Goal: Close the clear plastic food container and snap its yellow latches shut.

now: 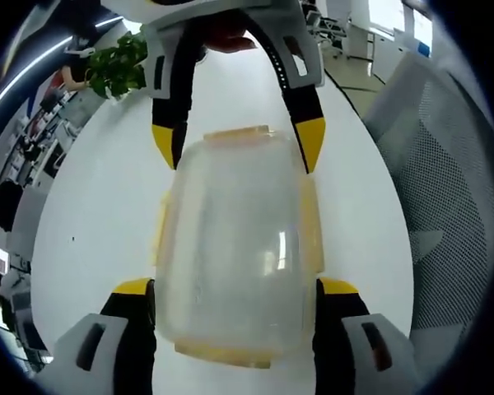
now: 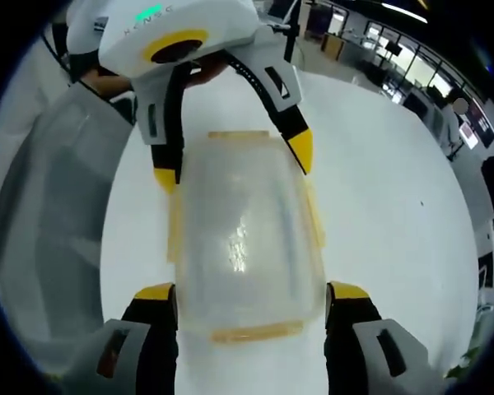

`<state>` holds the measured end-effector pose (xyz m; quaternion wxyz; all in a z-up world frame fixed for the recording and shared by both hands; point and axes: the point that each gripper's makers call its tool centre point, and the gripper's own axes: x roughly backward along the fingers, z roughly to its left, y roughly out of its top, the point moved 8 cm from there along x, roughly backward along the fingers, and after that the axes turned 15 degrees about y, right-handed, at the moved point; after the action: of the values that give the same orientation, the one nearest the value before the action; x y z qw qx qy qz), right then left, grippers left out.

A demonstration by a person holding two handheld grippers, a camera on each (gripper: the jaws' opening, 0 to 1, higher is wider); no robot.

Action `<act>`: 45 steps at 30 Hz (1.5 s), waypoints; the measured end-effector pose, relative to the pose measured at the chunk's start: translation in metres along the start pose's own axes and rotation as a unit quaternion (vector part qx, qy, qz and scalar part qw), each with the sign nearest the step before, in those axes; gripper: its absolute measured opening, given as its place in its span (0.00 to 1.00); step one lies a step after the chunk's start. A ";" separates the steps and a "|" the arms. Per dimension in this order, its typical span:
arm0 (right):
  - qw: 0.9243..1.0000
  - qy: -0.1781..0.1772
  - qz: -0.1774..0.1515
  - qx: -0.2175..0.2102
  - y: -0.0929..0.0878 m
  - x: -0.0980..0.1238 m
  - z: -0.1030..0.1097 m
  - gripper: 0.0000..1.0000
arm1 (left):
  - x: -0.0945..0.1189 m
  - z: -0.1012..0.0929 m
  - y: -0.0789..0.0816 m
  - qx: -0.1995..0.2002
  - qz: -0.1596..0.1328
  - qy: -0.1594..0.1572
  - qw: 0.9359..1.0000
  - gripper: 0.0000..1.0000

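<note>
White table bears the lidded container, long axis between both wide-open, empty tongs.

Left tongs and right tongs face each other, jaws spread.

From my left gripper view I see a white table running up the middle of the frame, its surface bare along the left side. At the upper left a green leafy plant sits at the table's far edge. Along the right side stands a grey mesh office chair, just beside the table. Office desks crowd the far left edge.

From my right gripper view the same white table spreads to the right of centre. A grey chair back takes the left side of the frame. At the upper right I make out an office area with ceiling lights and desks, too small to tell more.
</note>
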<state>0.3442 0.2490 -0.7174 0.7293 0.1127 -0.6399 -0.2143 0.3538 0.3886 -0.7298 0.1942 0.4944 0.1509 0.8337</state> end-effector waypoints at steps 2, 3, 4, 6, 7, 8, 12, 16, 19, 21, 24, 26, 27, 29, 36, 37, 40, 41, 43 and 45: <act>1.000 0.000 0.001 0.001 0.003 -0.002 0.000 0.73 | 0.002 0.000 -0.002 0.000 0.000 0.000 1.000 0.79; 1.000 0.000 0.002 0.001 0.004 -0.002 0.000 0.73 | 0.002 0.000 -0.003 0.000 0.000 0.000 1.000 0.79; 1.000 0.001 0.003 0.002 0.005 -0.003 0.000 0.73 | 0.003 0.000 -0.004 0.000 0.001 0.000 1.000 0.79; 1.000 0.001 0.007 0.003 0.008 -0.004 0.001 0.73 | 0.004 0.000 -0.006 0.002 0.001 0.001 1.000 0.79; 1.000 0.001 0.008 0.004 0.009 -0.005 0.001 0.73 | 0.004 0.000 -0.008 0.004 0.001 0.003 1.000 0.79; 1.000 0.001 0.008 0.004 0.011 -0.005 0.000 0.73 | 0.005 0.000 -0.009 0.005 0.001 0.005 1.000 0.79; 1.000 0.002 0.007 0.005 0.019 -0.009 0.000 0.73 | 0.007 -0.001 -0.017 0.001 0.004 0.012 1.000 0.79; 1.000 0.003 0.006 0.007 0.027 -0.014 0.001 0.73 | 0.013 0.000 -0.026 0.004 0.006 0.013 1.000 0.79; 1.000 0.003 0.004 0.008 0.033 -0.016 0.002 0.73 | 0.015 0.001 -0.030 0.012 0.007 0.017 1.000 0.79; 1.000 0.003 0.006 0.009 0.035 -0.017 0.001 0.73 | 0.016 0.001 -0.031 0.017 0.006 0.019 1.000 0.79; 1.000 0.005 0.008 0.010 0.035 -0.017 0.000 0.73 | 0.016 0.002 -0.031 0.022 0.002 0.021 1.000 0.79; 1.000 0.006 0.006 0.010 0.034 -0.016 0.000 0.73 | 0.015 0.002 -0.031 0.022 0.003 0.021 1.000 0.79; 1.000 0.006 0.005 0.010 0.034 -0.016 0.000 0.73 | 0.015 0.002 -0.031 0.022 0.003 0.021 1.000 0.79; 1.000 0.006 0.004 0.011 0.034 -0.016 0.000 0.73 | 0.015 0.002 -0.030 0.024 0.002 0.020 1.000 0.79; 1.000 0.006 0.006 0.013 0.033 -0.015 -0.003 0.73 | 0.014 0.005 -0.030 0.031 -0.002 0.019 0.999 0.79; 1.000 0.006 0.006 0.013 0.033 -0.014 -0.004 0.73 | 0.013 0.005 -0.030 0.032 -0.003 0.019 0.999 0.79; 1.000 0.006 0.005 0.013 0.033 -0.014 -0.006 0.73 | 0.012 0.007 -0.029 0.033 -0.005 0.019 0.999 0.79; 1.000 0.006 0.005 0.013 0.032 -0.014 -0.007 0.73 | 0.012 0.008 -0.029 0.033 -0.005 0.018 0.999 0.79; 1.000 0.006 0.003 0.013 0.032 -0.013 -0.008 0.73 | 0.010 0.009 -0.029 0.033 -0.005 0.018 0.999 0.79; 1.000 0.006 0.003 0.013 0.031 -0.012 -0.011 0.73 | 0.008 0.012 -0.028 0.033 -0.006 0.018 0.999 0.79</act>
<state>0.3593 0.2803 -0.7159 0.7320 0.1215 -0.6387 -0.2036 0.3654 0.4175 -0.7301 0.1798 0.4845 0.1848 0.8359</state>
